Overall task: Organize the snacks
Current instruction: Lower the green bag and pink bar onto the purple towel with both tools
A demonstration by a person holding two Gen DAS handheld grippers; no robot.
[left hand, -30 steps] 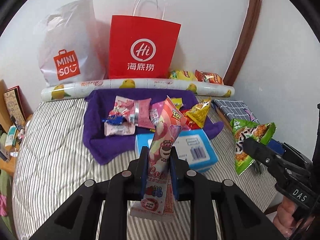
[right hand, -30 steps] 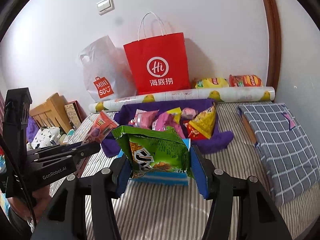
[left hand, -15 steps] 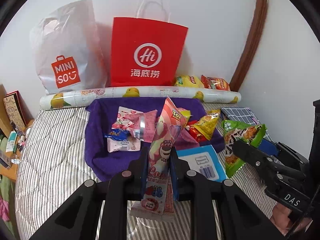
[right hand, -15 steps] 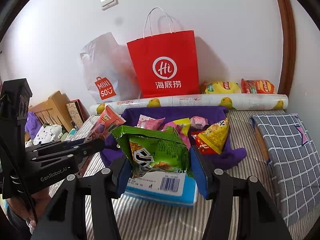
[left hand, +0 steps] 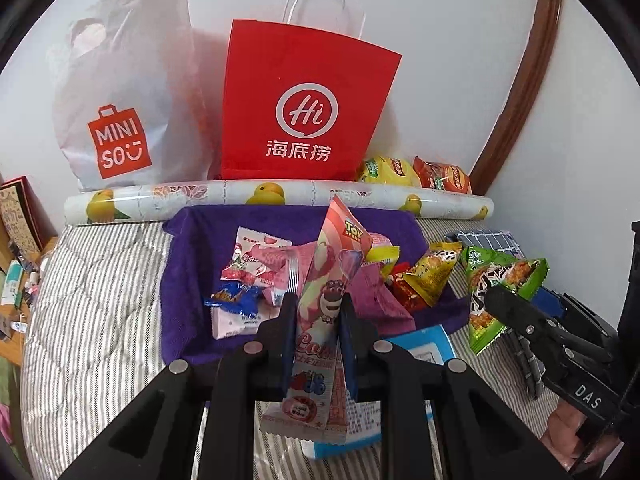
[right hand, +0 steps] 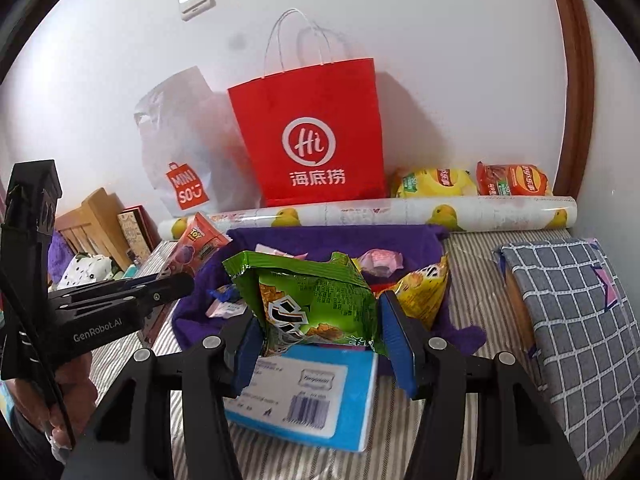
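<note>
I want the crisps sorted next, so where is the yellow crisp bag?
In both wrist views the yellow crisp bag lies at the back right against the wall, behind the printed roll, between the red paper bag and the orange crisp bag.

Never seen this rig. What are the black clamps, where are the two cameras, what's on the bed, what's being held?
No robot: a person holds one hand-held gripper in each hand, with a fisheye camera on each looking along its fingers. In the left view, the left hand-held gripper is shut on a pink Toy Story snack pack. In the right view, the right hand-held gripper is shut on a green snack bag. Ahead, on the striped bed, a purple cloth carries loose snacks; a blue box lies nearer. A red paper bag and a white Miniso bag stand against the wall.
</note>
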